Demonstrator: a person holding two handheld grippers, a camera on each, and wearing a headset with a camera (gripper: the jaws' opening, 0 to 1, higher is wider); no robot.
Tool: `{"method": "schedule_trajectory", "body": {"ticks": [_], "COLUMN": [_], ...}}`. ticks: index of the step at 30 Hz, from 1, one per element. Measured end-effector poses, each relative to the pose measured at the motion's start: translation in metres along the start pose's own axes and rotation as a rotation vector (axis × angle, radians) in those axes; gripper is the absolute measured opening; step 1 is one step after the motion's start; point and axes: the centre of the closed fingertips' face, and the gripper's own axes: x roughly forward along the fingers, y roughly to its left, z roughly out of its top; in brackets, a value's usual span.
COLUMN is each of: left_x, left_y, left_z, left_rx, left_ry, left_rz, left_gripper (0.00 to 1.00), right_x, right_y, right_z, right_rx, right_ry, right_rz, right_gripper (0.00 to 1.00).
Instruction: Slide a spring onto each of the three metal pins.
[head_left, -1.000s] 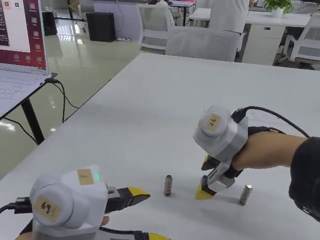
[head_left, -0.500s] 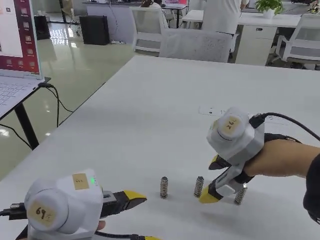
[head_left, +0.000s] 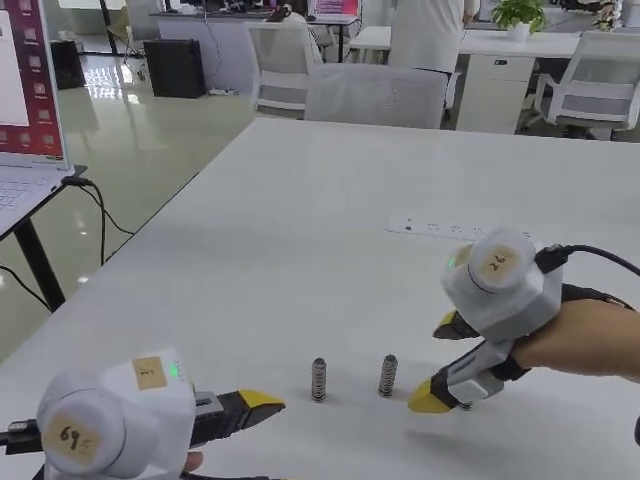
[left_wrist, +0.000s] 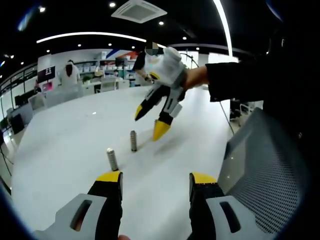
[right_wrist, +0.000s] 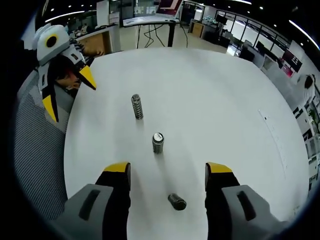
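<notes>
On the white tabletop in the head view we see two dark coils standing upright, near each other but not touching: the left spring and the middle spring. The right gripper hangs just to the right of the middle spring. Its yellow-tipped fingers are spread, angled down at the tabletop and gripping nothing. The left gripper sits low at the near edge, pointing toward the springs. A power strip lies farther back.

In the left gripper view its own fingers stand wide apart with only bare tabletop between them. The left spring is nearest and the middle spring is behind it. Beyond them is the right gripper, tips parted. A mesh chair is at the right.

The right gripper view adds the right spring — seen nearly end-on between that gripper's open fingers and clear of both. We cannot tell whether it stands straight. Ahead, the middle spring shows a pin as a shiny round top, and the left spring is a plain ribbed coil. The left gripper is at the far left.
</notes>
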Motion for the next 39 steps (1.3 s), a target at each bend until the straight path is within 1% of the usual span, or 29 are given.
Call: {"method": "schedule_trajectory", "body": {"ticks": [6, 14, 35, 39], "left_x": [0.000, 0.000, 0.001, 0.001], "left_y": [0.001, 0.001, 0.003, 0.007], "left_z": [0.001, 0.001, -0.001, -0.002], "left_rx": [-0.004, -0.013, -0.017, -0.023], "left_ry": [-0.004, -0.011, -0.012, -0.016], "left_rz": [0.001, -0.001, 0.003, 0.012], "left_gripper": [0.48, 0.48, 0.50, 0.51], "right_x": [-0.009, -0.019, -0.042, -0.044], "right_y": [-0.002, -0.001, 0.013, 0.017], "right_z": [0.001, -0.006, -0.025, -0.030], "right_rx": [0.030, 0.058, 0.133, 0.157], "right_ry": [-0.055, -0.095, -0.184, -0.200], "right_rz": [-0.025, -0.049, -0.099, -0.103], "right_gripper": [0.62, 0.63, 0.65, 0.65]}}
